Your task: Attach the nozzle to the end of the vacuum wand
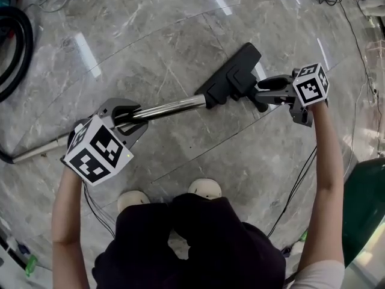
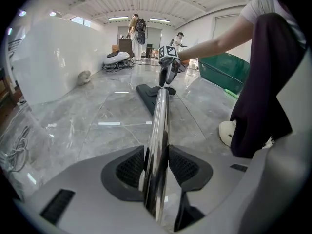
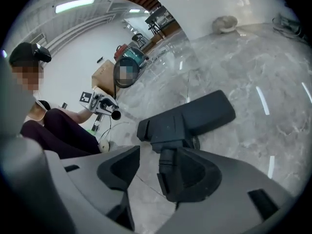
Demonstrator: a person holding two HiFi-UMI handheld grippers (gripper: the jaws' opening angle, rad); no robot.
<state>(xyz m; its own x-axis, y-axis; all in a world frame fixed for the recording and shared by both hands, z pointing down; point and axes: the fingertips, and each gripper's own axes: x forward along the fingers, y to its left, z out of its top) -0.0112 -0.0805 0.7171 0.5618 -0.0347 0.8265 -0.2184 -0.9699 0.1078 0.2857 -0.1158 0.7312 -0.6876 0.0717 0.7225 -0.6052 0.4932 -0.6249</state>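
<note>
- One view, riding my right gripper, showed its jaws apart about the matte black nozzle, at its neck.
- Behind the nozzle, my left gripper clamped the glossy chrome wand, whose end met it.

The right gripper's jaws stand apart at the bottom of the frame. The black nozzle lies on the marble floor at centre, its neck reaching down between the jaws, right beside the right-hand pad and clear of the left-hand one. At middle left, the left gripper shows with the wand's dark open end. A seated person fills the left edge.
</note>
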